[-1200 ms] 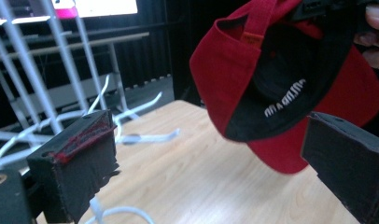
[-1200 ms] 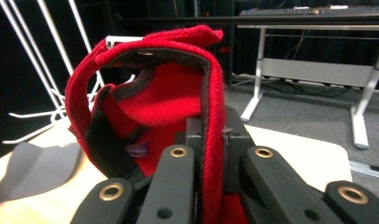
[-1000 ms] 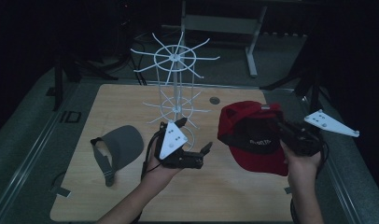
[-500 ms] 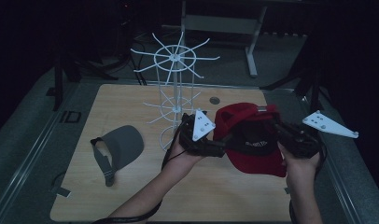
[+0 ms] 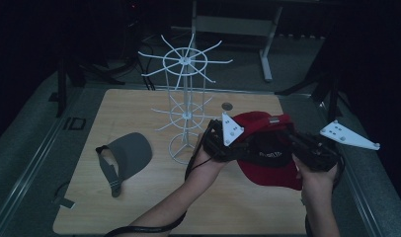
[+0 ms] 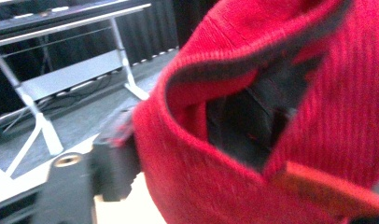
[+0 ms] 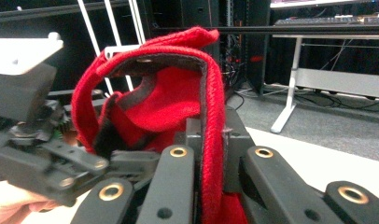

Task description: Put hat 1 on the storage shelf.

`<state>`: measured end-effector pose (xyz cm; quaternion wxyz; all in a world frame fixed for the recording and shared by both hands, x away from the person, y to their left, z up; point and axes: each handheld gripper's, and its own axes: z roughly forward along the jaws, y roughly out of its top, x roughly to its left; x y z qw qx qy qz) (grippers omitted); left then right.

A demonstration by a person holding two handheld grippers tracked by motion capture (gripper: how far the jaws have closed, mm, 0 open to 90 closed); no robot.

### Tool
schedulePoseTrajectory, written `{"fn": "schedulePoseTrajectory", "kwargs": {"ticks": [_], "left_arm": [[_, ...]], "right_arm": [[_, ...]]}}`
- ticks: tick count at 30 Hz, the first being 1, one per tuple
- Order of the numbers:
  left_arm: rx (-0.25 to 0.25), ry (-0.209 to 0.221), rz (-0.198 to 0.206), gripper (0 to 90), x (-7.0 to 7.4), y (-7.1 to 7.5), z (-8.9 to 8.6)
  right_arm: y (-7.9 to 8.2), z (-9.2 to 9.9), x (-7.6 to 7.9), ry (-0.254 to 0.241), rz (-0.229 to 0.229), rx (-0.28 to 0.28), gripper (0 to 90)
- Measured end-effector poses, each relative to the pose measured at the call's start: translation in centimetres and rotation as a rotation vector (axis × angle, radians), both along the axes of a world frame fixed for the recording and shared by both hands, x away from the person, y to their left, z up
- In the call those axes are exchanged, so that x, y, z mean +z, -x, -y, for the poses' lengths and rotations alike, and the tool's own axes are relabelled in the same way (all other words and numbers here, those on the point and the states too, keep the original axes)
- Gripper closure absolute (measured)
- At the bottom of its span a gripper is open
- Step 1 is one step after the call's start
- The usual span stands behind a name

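Red cap [image 5: 267,150] held up off the table [image 5: 139,207] — between two grippers.

It is a red knitted-looking cap with a dark band lining its inner rim and small pale lettering on its front. In the high view it sits at the table's right side, raised, crown toward the far edge and brim toward the person. In the right gripper view its rim [image 7: 211,121] stands upright, pinched edge-on between that gripper's black jaws — the fabric folds over in a loop above them. In the left gripper view the red cloth [image 6: 281,116] is very close, its opening showing dark inside.
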<state>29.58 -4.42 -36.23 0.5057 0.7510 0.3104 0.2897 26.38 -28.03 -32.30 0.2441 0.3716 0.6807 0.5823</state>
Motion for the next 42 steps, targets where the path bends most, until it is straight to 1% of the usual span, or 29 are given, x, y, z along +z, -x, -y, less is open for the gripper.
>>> {"fn": "schedulePoseTrajectory", "kwargs": {"ticks": [2,5,6,7,9,12,15,16,21,22,26,28,29,31,34,39,42], "left_arm": [[0.013,-0.021,0.001,41.6,0.0,-0.1,0.2],[0.017,-0.033,-0.003,56.1,0.0,-0.2,0.4],[0.017,-0.040,-0.002,56.1,0.0,-0.3,0.5],[0.017,-0.041,-0.001,66.0,0.0,-0.3,0.6],[0.015,-0.033,-0.004,75.5,0.1,-0.4,0.6],[0.015,-0.015,-0.002,86.6,0.3,-0.5,0.5],[0.021,-0.019,0.011,88.6,0.7,-0.6,0.5],[0.019,-0.018,0.009,89.0,0.8,-0.6,0.5],[0.026,0.003,0.013,89.6,1.6,-0.8,0.2],[0.027,0.013,0.012,89.6,1.7,-0.8,0.1],[0.015,-0.002,0.020,89.8,2.4,-0.8,0.3],[0.017,-0.003,0.024,89.8,2.6,-0.8,0.3],[0.018,-0.004,0.026,89.8,2.7,-0.9,0.4],[0.015,0.008,0.024,89.8,2.9,-1.0,0.4],[0.014,0.011,0.037,89.9,3.4,-1.0,0.5],[-0.006,0.017,0.057,89.8,3.9,-1.0,0.8],[-0.022,0.026,0.073,89.8,4.1,-0.9,1.0]], "right_arm": [[0.1,-0.2,0.0,0.007,-0.001,0.008,85.2],[0.1,-0.3,-0.1,0.009,-0.002,0.014,85.2],[0.2,-0.4,-0.1,0.011,-0.001,0.015,85.2],[0.2,-0.4,-0.1,0.013,0.000,0.018,85.2],[0.3,-0.5,-0.2,0.013,-0.004,0.023,85.2],[0.2,-0.6,-0.4,0.019,-0.008,0.025,85.2],[0.2,-0.5,-0.6,0.013,-0.015,0.027,85.2],[0.2,-0.5,-0.8,0.011,-0.017,0.030,85.1],[0.4,-0.4,-1.5,0.010,-0.028,0.034,84.8],[0.5,-0.5,-1.7,0.011,-0.030,0.035,84.6],[0.6,-0.5,-2.6,0.013,-0.051,0.038,84.2],[0.7,-0.6,-2.9,0.011,-0.057,0.036,83.7],[0.7,-0.6,-3.1,0.012,-0.057,0.035,83.2],[0.8,-0.6,-3.3,0.016,-0.059,0.033,81.8],[0.9,-0.5,-3.5,0.013,-0.070,0.038,79.5],[1.3,-0.5,-4.1,0.017,-0.081,0.054,77.4],[1.7,-0.3,-4.3,0.013,-0.082,0.070,72.6]]}}
